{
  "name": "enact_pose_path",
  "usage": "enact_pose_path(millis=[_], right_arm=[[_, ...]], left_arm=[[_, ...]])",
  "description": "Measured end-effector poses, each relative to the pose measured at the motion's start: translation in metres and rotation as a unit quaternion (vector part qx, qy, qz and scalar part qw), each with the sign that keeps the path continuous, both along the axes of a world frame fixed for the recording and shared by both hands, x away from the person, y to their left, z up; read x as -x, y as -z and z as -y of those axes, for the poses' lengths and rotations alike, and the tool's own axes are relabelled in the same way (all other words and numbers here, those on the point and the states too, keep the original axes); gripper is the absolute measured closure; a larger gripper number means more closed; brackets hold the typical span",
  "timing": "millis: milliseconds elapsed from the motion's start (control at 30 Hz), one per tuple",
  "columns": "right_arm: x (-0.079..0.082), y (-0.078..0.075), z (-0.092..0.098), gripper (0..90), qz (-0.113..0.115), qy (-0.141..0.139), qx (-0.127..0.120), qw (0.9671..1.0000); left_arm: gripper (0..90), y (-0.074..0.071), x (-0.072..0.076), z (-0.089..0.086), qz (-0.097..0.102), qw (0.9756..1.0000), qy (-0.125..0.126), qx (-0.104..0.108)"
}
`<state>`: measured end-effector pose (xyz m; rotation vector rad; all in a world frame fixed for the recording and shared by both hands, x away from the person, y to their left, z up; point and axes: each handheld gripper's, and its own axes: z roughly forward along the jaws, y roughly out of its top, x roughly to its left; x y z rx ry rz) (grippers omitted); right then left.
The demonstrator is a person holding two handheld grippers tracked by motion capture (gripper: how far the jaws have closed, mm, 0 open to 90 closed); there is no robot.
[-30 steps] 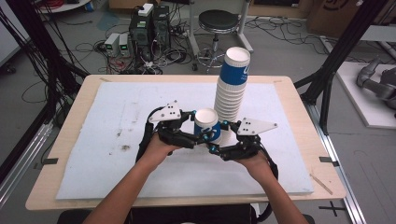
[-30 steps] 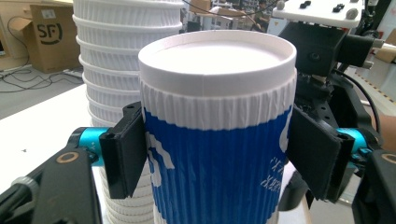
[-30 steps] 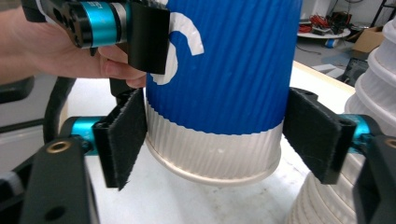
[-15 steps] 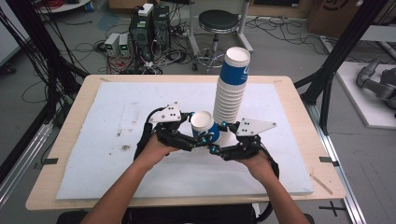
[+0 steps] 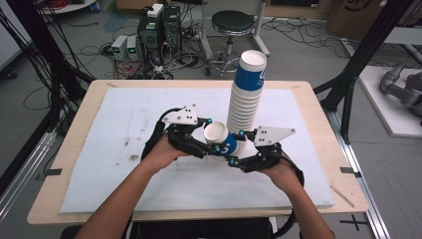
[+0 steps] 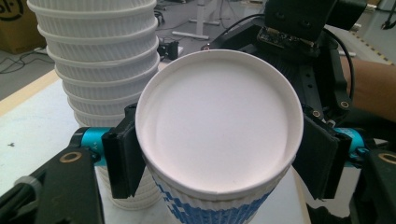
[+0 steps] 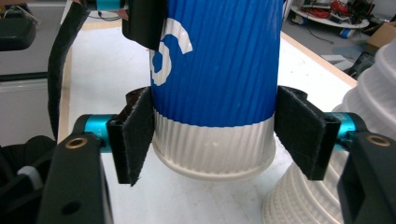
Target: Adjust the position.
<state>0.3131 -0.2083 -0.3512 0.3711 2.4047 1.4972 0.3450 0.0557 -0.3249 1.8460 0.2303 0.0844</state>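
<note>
- The left gripper is reaching in from the left of the wooden bench with its white foam mat; its fingers are pressing against the upper wall of a single ribbed paper cup, blue with a white base, just under the rim, so they are gripping it.
- That cup is being held tipped, mouth toward the left gripper's camera, above the mat between the two grippers, probably so each hand can take one end.
- Just behind it, a tall stack of nested white ribbed paper cups topped by a blue one is standing upright on the mat.
- The right gripper is bracketing the cup's white base; one finger is touching it, while the other is standing slightly clear, so these fingers are looking open.
</note>
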Motion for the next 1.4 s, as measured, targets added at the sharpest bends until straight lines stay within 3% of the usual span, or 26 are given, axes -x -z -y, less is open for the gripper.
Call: enact_pose_path(millis=[100,133,233,267,467,700,767,800,833,867,1000,1133,1167,1200,1367,1400], right_arm=[[-0.001,0.000,0.002,26.0,-0.002,0.001,-0.015,0.9999],[-0.001,0.000,0.004,17.2,-0.006,0.019,-0.039,0.9990],[-0.001,0.000,0.006,17.0,-0.013,0.024,-0.058,0.9979],[-0.001,0.001,0.005,17.0,-0.016,0.020,-0.063,0.9977],[-0.004,0.007,-0.005,16.9,-0.032,-0.007,-0.060,0.9976],[-0.005,0.005,-0.004,25.4,-0.029,-0.022,-0.035,0.9987],[-0.005,0.005,-0.004,25.6,-0.027,-0.023,-0.025,0.9991],[-0.006,0.004,-0.005,25.8,-0.025,-0.025,-0.010,0.9993],[-0.006,0.004,-0.005,25.8,-0.025,-0.025,-0.010,0.9993],[-0.006,0.002,-0.006,25.8,-0.019,-0.025,0.005,0.9995],[-0.006,-0.002,-0.007,25.7,-0.011,-0.030,0.026,0.9992],[-0.006,-0.006,-0.009,25.6,-0.003,-0.038,0.046,0.9982],[-0.006,-0.006,-0.009,25.6,-0.003,-0.038,0.046,0.9982],[-0.006,-0.006,-0.009,25.3,-0.004,-0.040,0.048,0.9980],[-0.005,-0.004,-0.007,20.5,-0.004,-0.043,0.039,0.9983],[-0.006,-0.003,-0.006,18.5,-0.013,-0.039,0.018,0.9990]], left_arm=[[28.2,-0.001,0.000,-0.001,0.007,0.9999,-0.006,0.005],[28.5,-0.001,-0.001,-0.002,0.007,0.9999,-0.011,0.011],[28.6,0.000,-0.002,-0.006,-0.002,0.9990,-0.010,0.045],[28.7,0.001,0.000,-0.006,-0.001,0.9986,0.001,0.052],[28.8,0.001,0.004,-0.002,0.005,0.9979,0.019,0.062],[27.7,0.003,0.004,0.000,-0.006,0.9987,0.016,0.047],[26.0,0.001,0.006,0.001,0.005,0.9996,0.004,0.029],[16.9,-0.001,0.007,0.002,0.011,0.9998,-0.005,0.015],[16.9,-0.002,0.007,0.002,0.013,0.9998,-0.010,0.008],[16.2,-0.006,0.007,0.001,0.021,0.9997,-0.010,-0.001],[16.2,-0.013,0.008,0.001,0.027,0.9995,-0.006,-0.012],[17.9,-0.013,0.007,0.002,0.020,0.9994,0.004,-0.026],[17.9,-0.013,0.006,0.003,0.016,0.9994,0.013,-0.027],[27.7,-0.012,0.006,0.003,0.015,0.9991,0.030,-0.027],[28.4,-0.010,0.004,0.002,0.004,0.9991,0.035,-0.022],[28.7,-0.010,0.004,0.001,0.002,0.9992,0.035,-0.017]])
